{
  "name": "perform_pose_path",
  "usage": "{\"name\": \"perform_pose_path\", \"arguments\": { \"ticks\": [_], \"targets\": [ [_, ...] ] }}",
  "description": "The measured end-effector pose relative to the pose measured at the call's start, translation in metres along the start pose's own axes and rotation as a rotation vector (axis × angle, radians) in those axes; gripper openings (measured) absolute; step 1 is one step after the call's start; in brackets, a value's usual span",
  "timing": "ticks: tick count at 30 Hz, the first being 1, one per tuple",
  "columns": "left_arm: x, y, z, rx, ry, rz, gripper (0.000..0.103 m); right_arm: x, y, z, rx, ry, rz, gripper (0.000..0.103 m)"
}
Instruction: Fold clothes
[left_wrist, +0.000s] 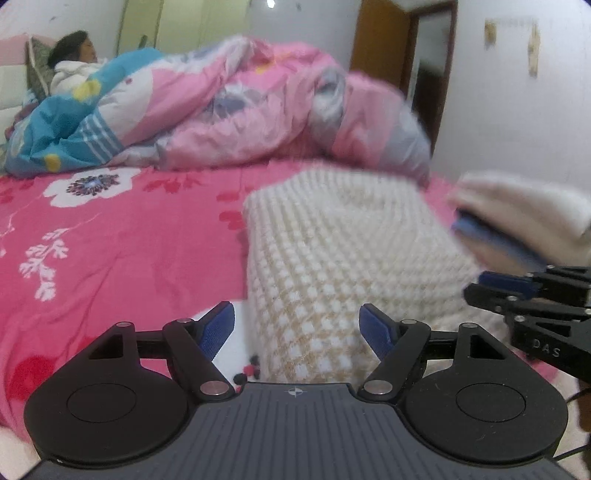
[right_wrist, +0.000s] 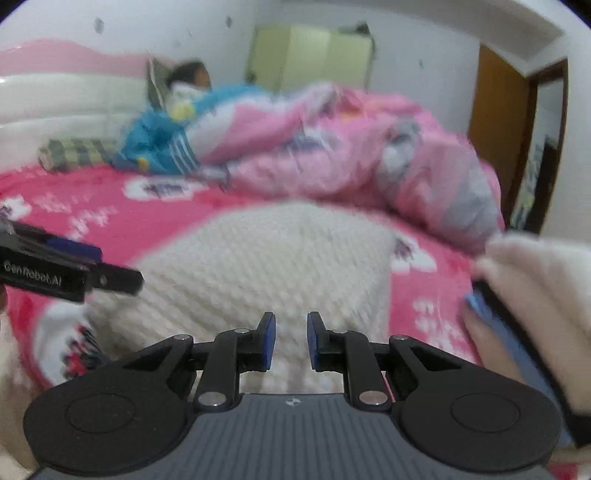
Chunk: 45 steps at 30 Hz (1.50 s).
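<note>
While the cream knit sweater (left_wrist: 343, 258) lies folded on the pink floral bedsheet (left_wrist: 122, 240), left gripper (left_wrist: 297, 328) gapes wide, empty, above its near edge. Right gripper (right_wrist: 291, 341) slightly parted, empty. Bunched quilt (left_wrist: 258, 107) behind; folded stack (right_wrist: 535, 295) beside.

Right hand-held gripper (right_wrist: 291, 341) low centre, jaws slightly apart w/ narrow gap, nothing between. Folded cream knit sweater (right_wrist: 266, 258) just ahead on pink floral bed (right_wrist: 92, 206). Left hand-held gripper (right_wrist: 110, 271) at left edge, over sweater's left side.
</note>
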<state>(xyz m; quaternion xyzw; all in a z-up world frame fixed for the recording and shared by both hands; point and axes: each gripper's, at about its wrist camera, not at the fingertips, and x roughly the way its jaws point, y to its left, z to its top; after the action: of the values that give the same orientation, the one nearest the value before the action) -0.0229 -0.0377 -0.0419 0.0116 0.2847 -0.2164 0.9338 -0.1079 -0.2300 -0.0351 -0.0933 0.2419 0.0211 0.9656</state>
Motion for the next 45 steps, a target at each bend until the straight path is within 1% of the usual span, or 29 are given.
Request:
{"name": "perform_pose_path", "arguments": {
  "ticks": [1,3,4,7,14,15,16,17,21,24,25,26,27,28,29,30,31,32,33,34,36,37,38,40,41,43,44,45],
  "targets": [
    [0.008,-0.001,-0.003,0.003,0.019,-0.004,0.078,0.009,-0.002,-0.009,-0.009,0.016,-0.008,0.017],
    [0.015,0.0,-0.006,-0.06,0.044,-0.041,0.078,0.027,-0.005,-0.026,-0.028,0.048,-0.025,0.017],
    [0.016,0.0,-0.006,-0.066,0.047,-0.044,0.078,0.031,-0.006,-0.027,-0.03,0.061,-0.031,0.017],
    [0.015,-0.002,-0.006,-0.056,0.048,-0.037,0.078,0.02,-0.01,-0.003,-0.006,0.079,-0.042,0.015],
    [0.016,-0.007,-0.008,-0.042,0.04,-0.024,0.079,0.02,-0.022,0.016,0.029,-0.005,-0.058,0.016],
    [0.017,-0.007,-0.009,-0.044,0.042,-0.031,0.079,0.03,-0.024,0.01,0.029,0.017,-0.061,0.015],
    [0.018,-0.007,-0.009,-0.049,0.046,-0.039,0.079,0.049,-0.024,-0.008,0.015,0.049,-0.069,0.016],
    [0.019,-0.007,-0.01,-0.053,0.05,-0.048,0.079,0.051,-0.024,-0.014,0.001,0.024,-0.08,0.016],
    [0.017,-0.007,-0.009,-0.038,0.044,-0.031,0.079,0.026,-0.027,0.021,0.023,-0.063,-0.08,0.016],
    [0.016,-0.006,-0.01,-0.046,0.039,-0.034,0.079,0.007,-0.029,0.048,0.039,-0.128,-0.08,0.016],
    [0.016,-0.007,-0.01,-0.043,0.036,-0.029,0.079,0.008,-0.031,0.053,0.051,-0.137,-0.077,0.017],
    [0.015,-0.008,-0.01,-0.037,0.033,-0.024,0.079,0.017,-0.034,0.053,0.073,-0.128,-0.07,0.018],
    [0.013,-0.01,-0.01,-0.026,0.026,-0.02,0.079,0.033,-0.038,0.049,0.104,-0.093,-0.053,0.018],
    [0.011,-0.011,-0.01,-0.012,0.014,-0.013,0.078,0.057,-0.044,0.037,0.144,-0.009,-0.02,0.018],
    [0.005,-0.012,-0.008,-0.003,-0.01,-0.003,0.078,0.08,-0.05,0.021,0.183,0.056,0.011,0.018],
    [-0.001,-0.012,-0.006,0.005,-0.036,0.008,0.077,0.092,-0.056,0.006,0.222,0.051,0.031,0.018],
    [-0.007,-0.013,-0.003,0.012,-0.063,0.019,0.072,0.092,-0.062,0.002,0.251,0.031,0.043,0.017],
    [-0.014,-0.015,0.0,0.02,-0.1,0.025,0.072,0.09,-0.067,0.007,0.288,0.048,0.055,0.017],
    [-0.021,-0.017,0.005,0.034,-0.148,0.014,0.071,0.089,-0.07,0.011,0.322,0.064,0.061,0.018],
    [-0.025,-0.02,0.01,0.048,-0.187,0.0,0.066,0.09,-0.07,0.013,0.324,0.069,0.062,0.018],
    [-0.024,-0.033,0.017,0.106,-0.225,-0.041,0.059,0.092,-0.064,0.01,0.28,0.046,0.044,0.018],
    [-0.023,-0.04,0.021,0.137,-0.241,-0.062,0.053,0.089,-0.061,0.007,0.268,0.036,0.036,0.018],
    [-0.018,-0.048,0.022,0.173,-0.232,-0.068,0.05,0.086,-0.06,0.004,0.27,0.034,0.032,0.018],
    [0.006,-0.062,0.015,0.258,-0.118,-0.033,0.04,0.083,-0.061,0.004,0.277,0.032,0.031,0.018],
    [0.015,-0.063,0.006,0.283,-0.104,-0.018,0.04,0.083,-0.063,0.003,0.28,0.028,0.036,0.018],
    [0.024,-0.064,-0.009,0.331,-0.122,-0.001,0.041,0.082,-0.067,0.003,0.293,0.03,0.052,0.018],
    [0.023,-0.064,-0.009,0.34,-0.121,0.002,0.041,0.08,-0.068,0.007,0.29,0.047,0.053,0.018],
    [0.023,-0.063,-0.007,0.319,-0.11,-0.003,0.041,0.078,-0.069,0.015,0.291,0.07,0.054,0.017]
  ]
}}
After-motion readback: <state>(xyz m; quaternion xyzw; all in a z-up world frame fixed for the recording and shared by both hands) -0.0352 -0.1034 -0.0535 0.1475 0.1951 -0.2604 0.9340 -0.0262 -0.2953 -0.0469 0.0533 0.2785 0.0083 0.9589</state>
